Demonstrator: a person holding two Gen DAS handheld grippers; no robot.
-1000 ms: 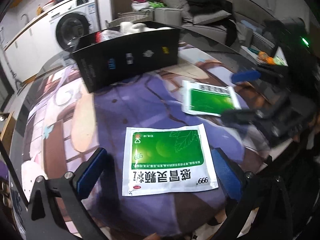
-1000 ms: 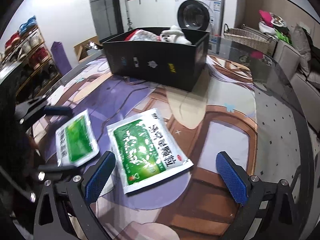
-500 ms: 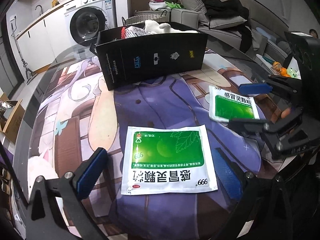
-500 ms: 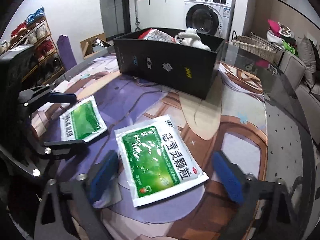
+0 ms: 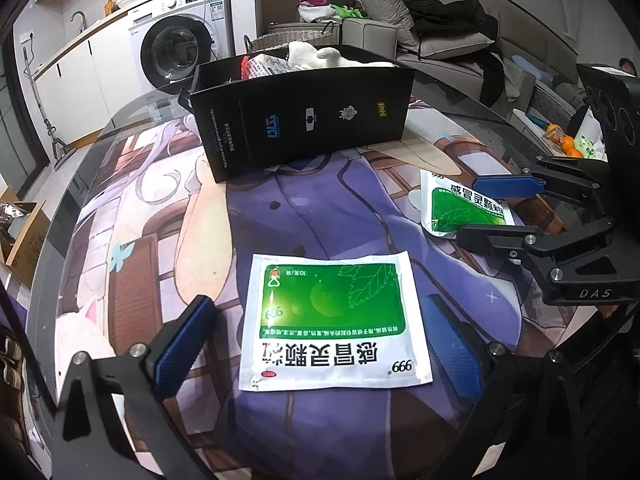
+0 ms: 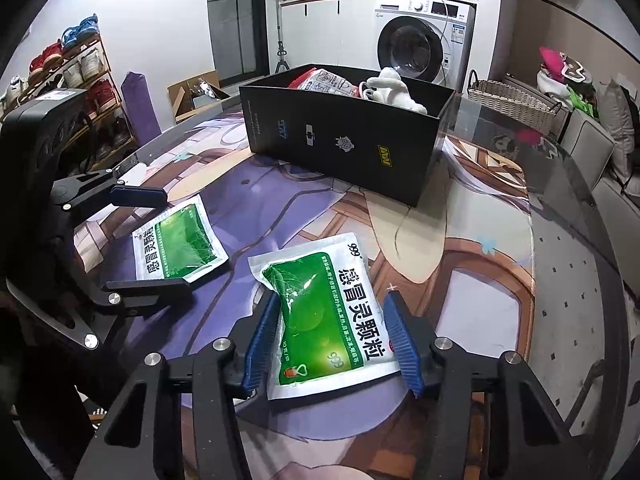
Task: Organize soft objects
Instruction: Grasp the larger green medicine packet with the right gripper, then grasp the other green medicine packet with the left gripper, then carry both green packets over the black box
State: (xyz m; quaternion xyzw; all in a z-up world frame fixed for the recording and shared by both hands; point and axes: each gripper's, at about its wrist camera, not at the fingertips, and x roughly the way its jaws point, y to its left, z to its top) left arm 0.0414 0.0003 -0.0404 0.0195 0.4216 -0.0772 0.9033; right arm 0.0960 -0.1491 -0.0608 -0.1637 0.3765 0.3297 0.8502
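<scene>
Two green sachets lie on our mat (image 5: pixel 320 208) before the black box (image 5: pixel 304 120). Our left gripper (image 5: pixel 320 344) stands wide around the left sachet (image 5: pixel 334 320) without touching it. Our right gripper (image 6: pixel 330 340) has narrowed onto the right sachet (image 6: pixel 324 312), both pads against its edges.

Both grippers are built from matte black angular linkage arms joined by round silver screws. Each finger is faced with a blue textured pad (image 5: pixel 182 338). On the right gripper (image 5: pixel 486 210), white letters "DAS" are printed on a black block. The left gripper (image 6: pixel 146 238) carries a bulky black housing.
</scene>
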